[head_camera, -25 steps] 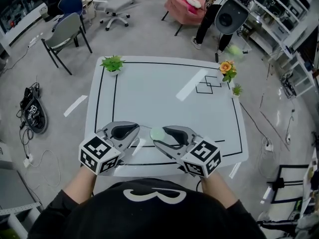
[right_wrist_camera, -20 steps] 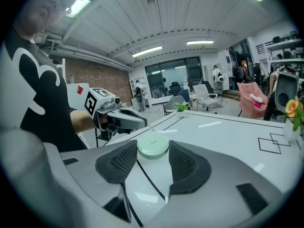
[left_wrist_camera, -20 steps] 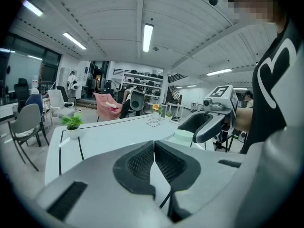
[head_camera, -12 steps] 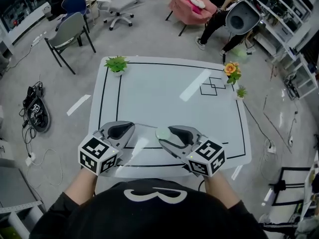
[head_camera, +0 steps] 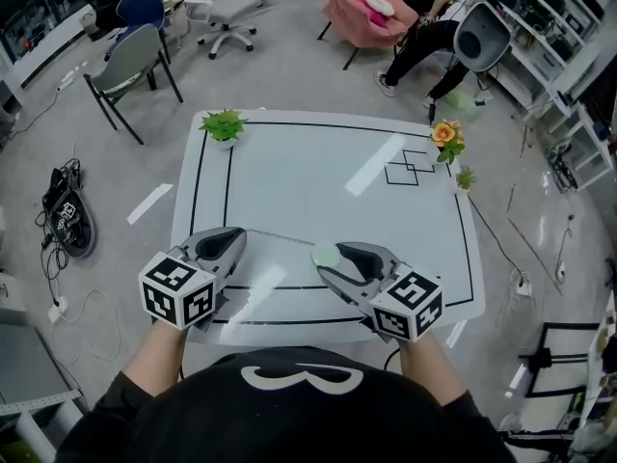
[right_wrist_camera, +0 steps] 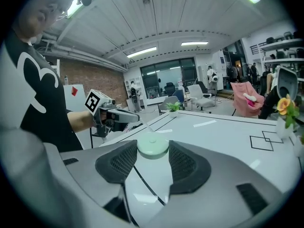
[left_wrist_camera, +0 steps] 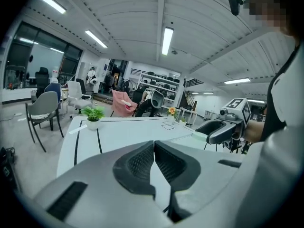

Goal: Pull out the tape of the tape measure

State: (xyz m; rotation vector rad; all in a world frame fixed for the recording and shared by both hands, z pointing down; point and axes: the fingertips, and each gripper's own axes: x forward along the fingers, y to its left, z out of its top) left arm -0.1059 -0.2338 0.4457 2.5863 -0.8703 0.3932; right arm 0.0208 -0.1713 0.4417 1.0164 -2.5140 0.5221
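Table [head_camera: 318, 186] middle open, plant [head_camera: 221, 124] far left, flowers [head_camera: 443, 135] far right, tape [head_camera: 280, 239] across front

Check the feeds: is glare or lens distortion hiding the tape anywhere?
Head view: ceiling-light glare streaks the table but misses the tape, which shows only as a thin faint line. Left gripper view: heavy fisheye and dark corners; the tape isn't discernible at the closed jaws. Right gripper view: same fisheye, yet the tape measure is sharp.

black top [head_camera: 289, 422] with white emblem, grey left claw [head_camera: 234, 236], right claw [head_camera: 326, 256], marker cubes [head_camera: 176, 290]
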